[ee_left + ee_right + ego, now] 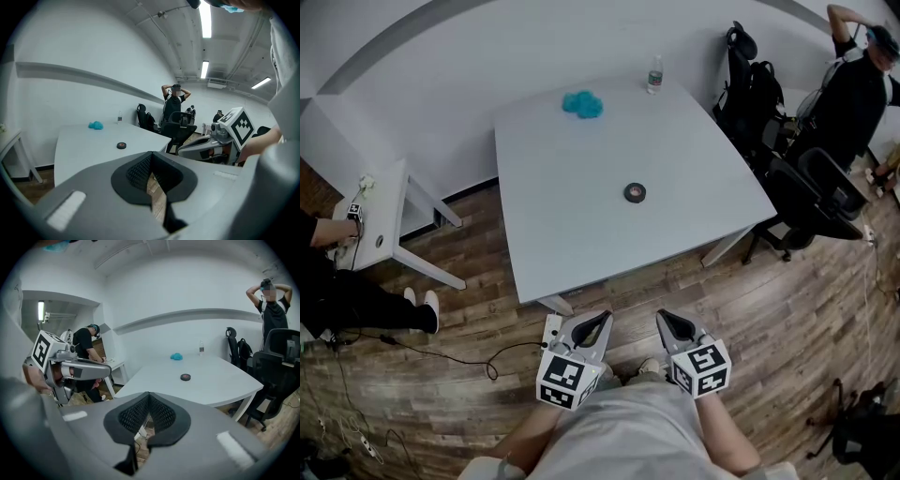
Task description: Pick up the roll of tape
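Observation:
The roll of tape (635,192), small, dark and round, lies flat on the pale grey table (572,234), right of its middle. It also shows in the left gripper view, tape (121,145), and in the right gripper view, tape (185,377). Both grippers hover over the wooden floor in front of the table's near edge, well short of the tape. My left gripper (599,322) is shut with nothing in it, its pads meeting (151,169). My right gripper (666,322) is likewise shut and empty (148,409).
A crumpled blue cloth (582,104) and a water bottle (654,75) sit at the table's far edge. Black office chairs (811,202) and a standing person (853,89) are at the right. A small white side table (380,225) with a seated person is at the left. Cables (441,352) run across the floor.

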`<act>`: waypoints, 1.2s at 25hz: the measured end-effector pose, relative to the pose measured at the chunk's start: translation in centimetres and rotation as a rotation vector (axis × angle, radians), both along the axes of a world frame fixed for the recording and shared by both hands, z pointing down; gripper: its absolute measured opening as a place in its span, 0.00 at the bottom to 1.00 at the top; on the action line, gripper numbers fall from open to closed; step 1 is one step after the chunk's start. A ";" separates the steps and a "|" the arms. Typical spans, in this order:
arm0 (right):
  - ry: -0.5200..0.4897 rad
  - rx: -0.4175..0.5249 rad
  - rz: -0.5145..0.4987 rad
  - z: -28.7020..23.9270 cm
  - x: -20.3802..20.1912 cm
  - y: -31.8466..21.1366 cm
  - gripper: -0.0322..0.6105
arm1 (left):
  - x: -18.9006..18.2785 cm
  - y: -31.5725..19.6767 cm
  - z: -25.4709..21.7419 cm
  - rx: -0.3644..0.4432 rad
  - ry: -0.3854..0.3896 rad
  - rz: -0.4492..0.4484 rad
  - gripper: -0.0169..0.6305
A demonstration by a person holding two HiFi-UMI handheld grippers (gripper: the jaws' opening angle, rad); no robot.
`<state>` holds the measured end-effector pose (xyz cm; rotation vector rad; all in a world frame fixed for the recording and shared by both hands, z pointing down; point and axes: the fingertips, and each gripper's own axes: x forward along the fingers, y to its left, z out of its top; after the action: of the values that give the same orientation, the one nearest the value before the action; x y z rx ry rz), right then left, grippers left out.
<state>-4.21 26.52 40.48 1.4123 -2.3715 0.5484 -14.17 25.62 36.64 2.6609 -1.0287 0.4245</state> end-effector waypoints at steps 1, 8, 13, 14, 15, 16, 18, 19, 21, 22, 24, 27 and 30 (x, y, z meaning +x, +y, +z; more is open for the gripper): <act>-0.001 0.002 0.007 0.0 -0.2 0.0 0.06 | -0.3 0.0 0.1 0.000 0.000 0.004 0.06; 0.011 -0.010 0.012 0.6 -1.7 0.5 0.06 | -1.9 0.2 0.9 -0.014 0.006 0.018 0.06; 0.006 -0.010 0.014 0.9 -1.7 -0.8 0.06 | -1.5 -1.1 0.9 -0.006 0.006 0.031 0.06; 0.004 -0.011 0.012 1.0 -1.7 -1.1 0.06 | -1.5 -1.4 0.9 -0.006 0.005 0.029 0.06; 0.003 -0.011 0.010 1.1 -1.7 -1.5 0.06 | -1.5 -1.9 1.0 -0.006 0.004 0.027 0.06; 0.002 -0.011 0.007 1.2 -1.7 -2.0 0.06 | -1.5 -2.4 1.0 -0.005 0.002 0.024 0.06; -0.002 -0.012 0.002 1.4 -1.5 -3.2 0.06 | -1.3 -3.5 1.1 -0.002 0.001 0.018 0.06; -0.003 -0.013 -0.002 1.5 -1.4 -3.8 0.06 | -1.1 -4.1 1.0 0.000 0.001 0.014 0.06; -0.004 -0.010 -0.009 1.4 -1.2 -5.1 0.06 | -0.9 -5.3 0.9 0.001 0.001 0.007 0.06; -0.003 -0.006 -0.013 1.2 -1.1 -5.8 0.06 | -0.8 -5.9 0.9 0.002 0.001 0.004 0.06; 0.000 0.004 -0.018 0.9 -0.9 -7.4 0.06 | -0.7 -7.2 0.9 0.001 0.001 -0.003 0.06; 0.002 0.006 -0.021 0.9 -0.2 -9.5 0.06 | -0.1 -9.0 1.1 -0.004 0.001 -0.013 0.06; 0.001 -0.001 -0.024 1.1 0.7 -11.5 0.06 | 0.7 -10.9 1.3 -0.011 0.002 -0.016 0.06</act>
<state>-3.52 15.04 41.62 1.3812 -2.3836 0.5420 -13.44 14.76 37.97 2.6412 -1.0438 0.4232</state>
